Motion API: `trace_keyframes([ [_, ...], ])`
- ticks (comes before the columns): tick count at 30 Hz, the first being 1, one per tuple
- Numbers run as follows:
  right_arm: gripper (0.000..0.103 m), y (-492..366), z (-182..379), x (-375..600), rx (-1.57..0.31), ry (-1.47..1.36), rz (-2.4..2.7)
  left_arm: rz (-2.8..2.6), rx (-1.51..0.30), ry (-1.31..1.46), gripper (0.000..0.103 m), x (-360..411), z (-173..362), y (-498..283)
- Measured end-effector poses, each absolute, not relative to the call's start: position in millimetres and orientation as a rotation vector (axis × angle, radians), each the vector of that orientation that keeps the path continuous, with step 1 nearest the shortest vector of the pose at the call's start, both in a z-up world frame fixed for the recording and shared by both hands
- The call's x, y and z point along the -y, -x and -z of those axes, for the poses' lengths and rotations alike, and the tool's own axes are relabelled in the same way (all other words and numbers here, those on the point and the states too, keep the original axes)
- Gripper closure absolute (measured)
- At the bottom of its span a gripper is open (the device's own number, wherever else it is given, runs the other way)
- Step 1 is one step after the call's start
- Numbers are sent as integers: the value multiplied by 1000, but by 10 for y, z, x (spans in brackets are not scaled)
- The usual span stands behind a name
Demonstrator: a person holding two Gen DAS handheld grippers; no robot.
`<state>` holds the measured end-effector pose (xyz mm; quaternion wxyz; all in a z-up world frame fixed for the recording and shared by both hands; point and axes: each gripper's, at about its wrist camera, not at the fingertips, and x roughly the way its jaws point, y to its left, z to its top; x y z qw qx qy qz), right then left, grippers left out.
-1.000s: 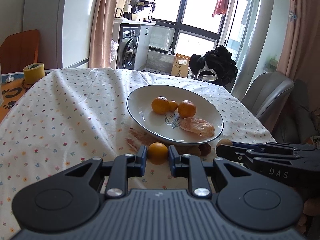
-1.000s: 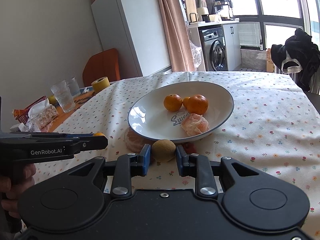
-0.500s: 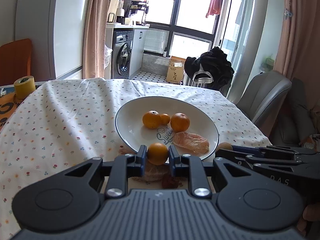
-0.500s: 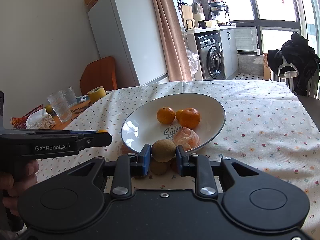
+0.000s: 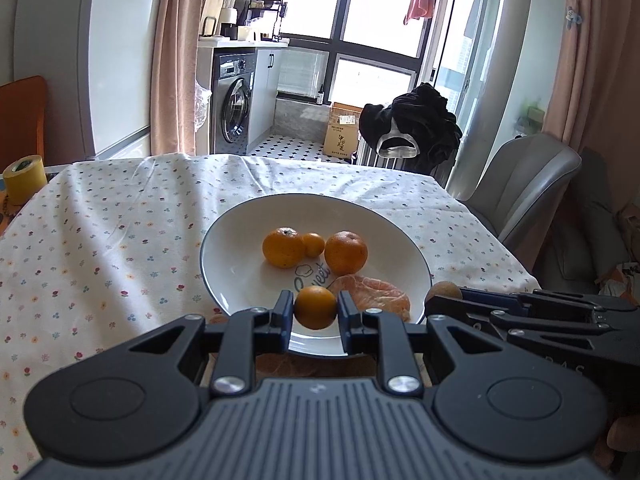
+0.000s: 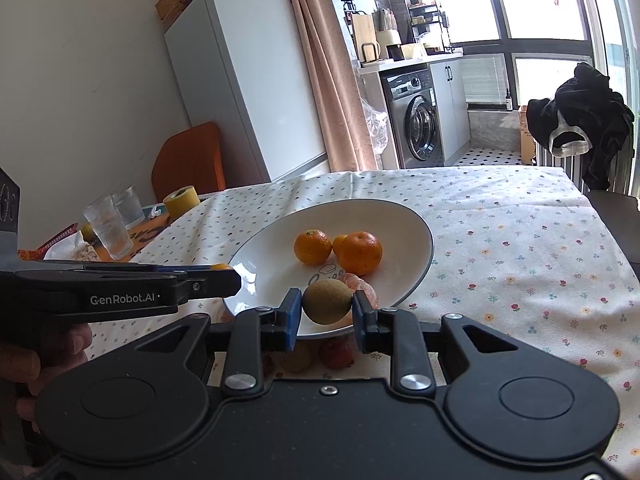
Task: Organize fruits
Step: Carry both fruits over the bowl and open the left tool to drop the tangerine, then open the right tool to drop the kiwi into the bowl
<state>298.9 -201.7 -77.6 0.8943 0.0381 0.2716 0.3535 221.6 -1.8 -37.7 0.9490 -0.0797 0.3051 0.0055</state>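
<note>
Both tools have moved forward since the earlier frame, and our fruits now hang over the near rim of the white plate [image 5: 416, 256]. We hold a small orange [image 5: 315, 307] clamped in the left tool [image 5: 315, 314] and a brown kiwi [image 6: 327, 301] clamped in the right tool [image 6: 327, 316]. Only the right view shows two glasses [image 6: 108, 232] on the desk. On the plate lie three mandarins [image 5: 283, 247] and a peeled one [image 5: 376, 298].

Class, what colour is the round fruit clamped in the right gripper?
Brownish green, kiwi-like fruit, clearest in the right wrist view, between the right gripper pads.
</note>
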Motion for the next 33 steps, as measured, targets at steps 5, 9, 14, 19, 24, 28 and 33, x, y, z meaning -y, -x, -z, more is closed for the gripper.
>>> trace_keyframes([
  [5,78,-3023,774,1992,-564,-79,-739,-30,-635,173,76,-1,385,-2215],
  [9,78,-3028,780,1968,-564,-76,-747,-60,-641,184,64,-69,398,-2165],
  [14,78,-3032,788,1927,-567,-76,-752,-88,-635,190,54,-144,390,-2096],
  [19,78,-3026,786,1876,-567,-68,-761,-109,-633,201,49,-227,388,-2008],
  [24,78,-3027,765,1815,-562,-61,-768,-130,-637,204,45,-307,410,-1931],
  [28,78,-3032,759,1765,-558,-56,-769,-151,-637,217,43,-381,430,-1864],
  [33,78,-3031,736,1697,-553,-46,-773,-167,-642,231,42,-448,462,-1784],
])
